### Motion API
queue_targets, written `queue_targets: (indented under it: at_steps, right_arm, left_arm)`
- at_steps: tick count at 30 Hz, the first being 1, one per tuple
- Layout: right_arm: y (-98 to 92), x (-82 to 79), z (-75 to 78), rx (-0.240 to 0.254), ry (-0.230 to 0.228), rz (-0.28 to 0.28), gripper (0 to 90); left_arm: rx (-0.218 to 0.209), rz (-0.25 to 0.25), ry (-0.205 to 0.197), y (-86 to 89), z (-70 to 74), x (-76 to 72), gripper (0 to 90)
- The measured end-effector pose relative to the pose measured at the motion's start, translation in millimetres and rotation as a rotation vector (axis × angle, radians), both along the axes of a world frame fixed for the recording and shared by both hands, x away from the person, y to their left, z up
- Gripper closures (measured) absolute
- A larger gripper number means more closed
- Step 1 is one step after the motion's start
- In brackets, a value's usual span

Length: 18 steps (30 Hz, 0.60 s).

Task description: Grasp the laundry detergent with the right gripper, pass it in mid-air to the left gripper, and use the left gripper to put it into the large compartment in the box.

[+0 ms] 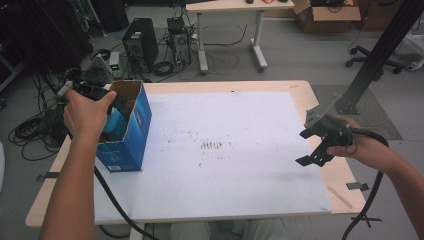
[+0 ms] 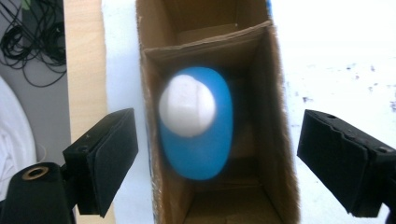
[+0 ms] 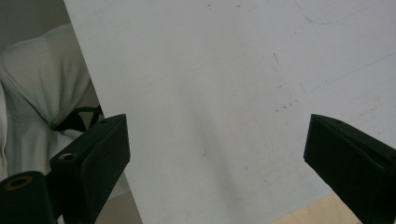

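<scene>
An open-topped blue cardboard box (image 1: 131,135) stands on the left part of the white board (image 1: 240,115). Inside it sits a blue bottle (image 2: 205,149) with a white cap (image 2: 187,105), also seen past the hand in the high view as the bottle (image 1: 113,124). My left gripper (image 2: 217,140) hangs above the box mouth, jaws wide apart on either side of the box (image 2: 275,116), touching nothing. My right gripper (image 1: 306,147) hovers open over the board's right edge. In the right gripper view, my right gripper (image 3: 217,149) has only bare board (image 3: 224,70) between its jaws.
The wooden table (image 1: 345,175) rims the board. On the floor behind stand a computer tower (image 1: 140,42), tangled cables (image 1: 35,130) and another desk (image 1: 230,30). A black slanted post (image 1: 380,50) rises at the right, and each gripper trails a black cable (image 1: 112,200).
</scene>
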State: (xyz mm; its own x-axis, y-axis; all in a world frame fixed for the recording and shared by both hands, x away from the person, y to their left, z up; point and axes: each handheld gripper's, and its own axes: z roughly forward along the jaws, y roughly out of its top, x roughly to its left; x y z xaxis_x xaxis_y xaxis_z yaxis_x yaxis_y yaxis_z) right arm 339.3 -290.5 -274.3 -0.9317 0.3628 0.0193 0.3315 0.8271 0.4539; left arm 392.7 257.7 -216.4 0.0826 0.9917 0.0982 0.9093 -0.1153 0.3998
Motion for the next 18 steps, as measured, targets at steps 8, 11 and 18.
queue_targets:
  at_steps: [8,11,18]
  right_arm:
    - [-2.0,-5.2,4.8,0.003,-0.009,-0.001,6.9]
    - [-3.1,-6.9,6.2,0.004,-0.011,-0.003,6.9]
    - [-5.2,-10.7,9.6,0.009,-0.018,-0.007,6.9]
  left_arm:
    - [-0.007,-0.037,-0.016,-11.3,15.8,-7.8,12.7]
    - [-0.015,-0.057,-0.024,-17.3,21.6,-10.5,12.4]
    - [-0.026,-0.122,-0.04,-35.9,32.9,-16.5,10.9]
